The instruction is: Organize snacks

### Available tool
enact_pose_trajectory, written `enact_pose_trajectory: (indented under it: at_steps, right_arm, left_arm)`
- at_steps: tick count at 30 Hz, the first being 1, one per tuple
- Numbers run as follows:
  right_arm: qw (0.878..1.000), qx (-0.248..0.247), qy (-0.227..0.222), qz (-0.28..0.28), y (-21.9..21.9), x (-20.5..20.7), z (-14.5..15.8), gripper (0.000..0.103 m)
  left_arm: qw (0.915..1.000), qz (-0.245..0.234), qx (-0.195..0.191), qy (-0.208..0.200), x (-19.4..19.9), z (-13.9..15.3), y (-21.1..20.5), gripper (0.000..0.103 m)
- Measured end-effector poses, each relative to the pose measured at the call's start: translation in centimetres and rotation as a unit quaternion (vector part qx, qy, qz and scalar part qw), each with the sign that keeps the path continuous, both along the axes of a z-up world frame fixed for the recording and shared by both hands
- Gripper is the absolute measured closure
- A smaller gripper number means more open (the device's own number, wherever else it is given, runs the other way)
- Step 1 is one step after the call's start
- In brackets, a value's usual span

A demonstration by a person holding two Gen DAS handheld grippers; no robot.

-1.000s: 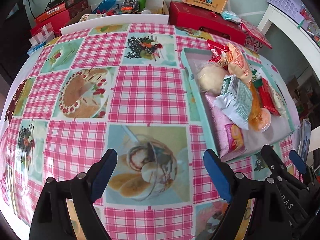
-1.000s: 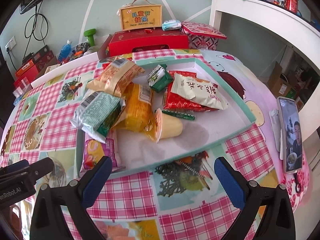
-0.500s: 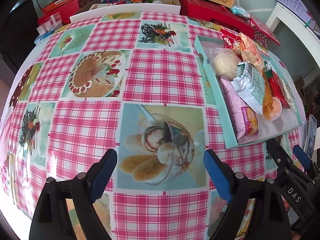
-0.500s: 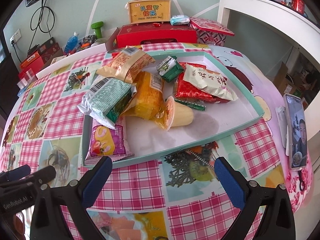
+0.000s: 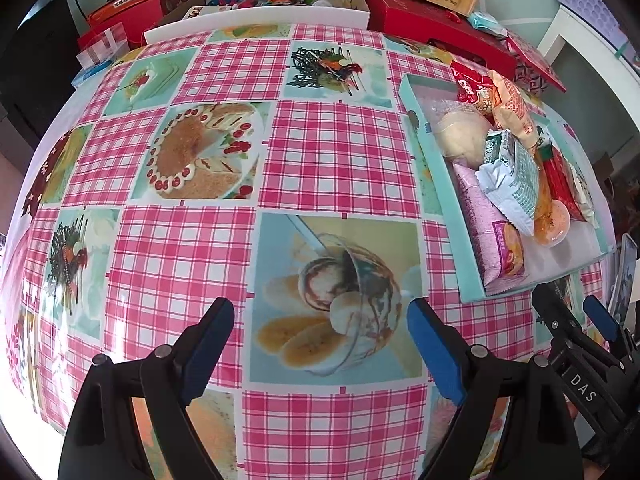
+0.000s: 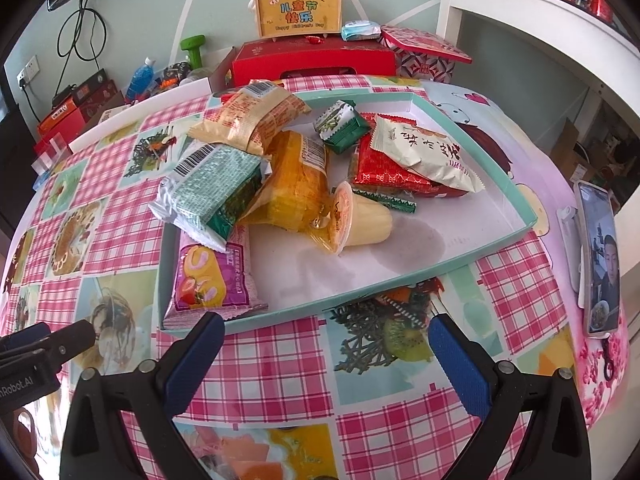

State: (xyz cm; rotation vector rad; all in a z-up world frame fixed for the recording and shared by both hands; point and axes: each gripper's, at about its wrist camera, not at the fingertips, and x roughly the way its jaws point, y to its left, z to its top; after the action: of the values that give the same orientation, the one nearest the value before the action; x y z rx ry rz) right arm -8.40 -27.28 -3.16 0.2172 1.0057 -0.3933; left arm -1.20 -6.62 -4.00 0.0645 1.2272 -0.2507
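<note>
We see our left gripper with its blue-padded jaws spread wide and nothing between them, poised over the printed ice-cream sundae panel on the pink checked tablecloth. Our right gripper is likewise wide apart and empty, hanging over the cloth just in front of the near wall of the teal tray. Inside that tray the snacks lie heaped toward its left and far side: a pink cake-roll packet in the near left corner, a green-and-white wafer packet lying on top of it, an orange-yellow bag beside that, and a jelly cup tipped on its side near the middle. Behind them we make out an orange checked packet, a small green packet, and a cream pouch resting on a red packet. The near right part of the tray floor is bare white. To the right of the tray a phone stands on the table, and beyond the far edge sit a red gift box with a yellow Children's Day case on top.
</note>
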Motion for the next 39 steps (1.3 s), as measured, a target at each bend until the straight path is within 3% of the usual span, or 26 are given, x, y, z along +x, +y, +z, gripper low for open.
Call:
enact_pose_trajectory:
  at_steps: [39]
  right_arm:
    - [1.000,0.008,0.002,-0.006,-0.41,-0.22,-0.09,0.000]
  left_arm:
    - [0.9998,-0.005,0.017,0.001,0.06,-0.23,-0.18,0.014]
